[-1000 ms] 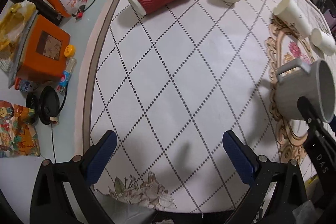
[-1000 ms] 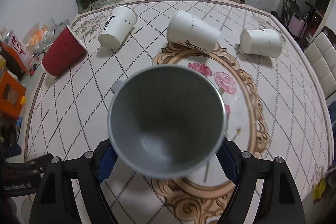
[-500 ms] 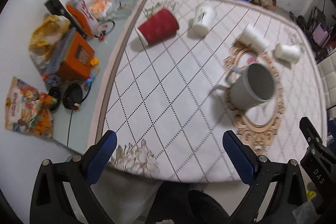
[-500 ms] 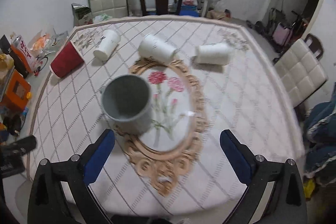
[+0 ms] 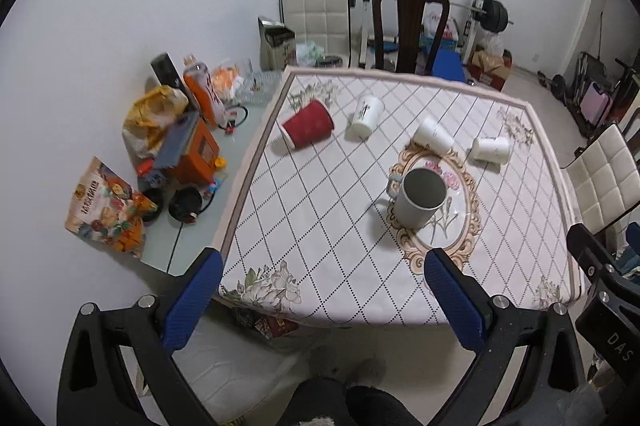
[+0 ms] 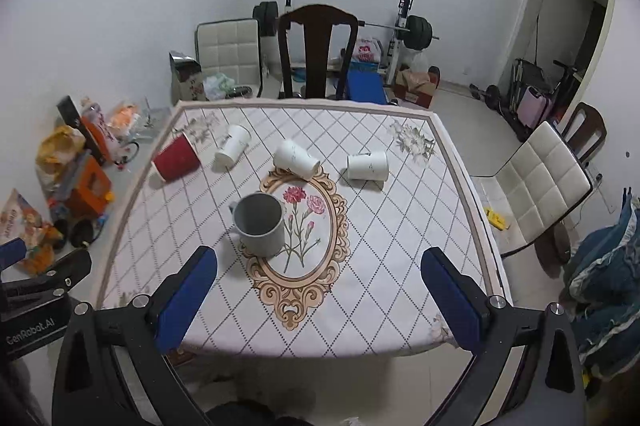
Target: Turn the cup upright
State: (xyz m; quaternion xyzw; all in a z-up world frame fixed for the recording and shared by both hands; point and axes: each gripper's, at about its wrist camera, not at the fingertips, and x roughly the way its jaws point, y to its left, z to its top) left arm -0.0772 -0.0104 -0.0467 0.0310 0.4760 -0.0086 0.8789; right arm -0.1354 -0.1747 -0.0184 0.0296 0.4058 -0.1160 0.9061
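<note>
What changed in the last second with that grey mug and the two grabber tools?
The right gripper let go of the grey mug, now upright on the table. Both grippers, the left gripper too, pulled back with jaws wide. The four paper cups stayed on their sides.

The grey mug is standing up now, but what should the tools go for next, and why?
Probably the right tool should reach toward the nearest white paper cup, lying on its side at the far edge of the oval flower frame. The grey mug already stands upright, both tools are open and empty, and four cups lie tipped over.
</note>
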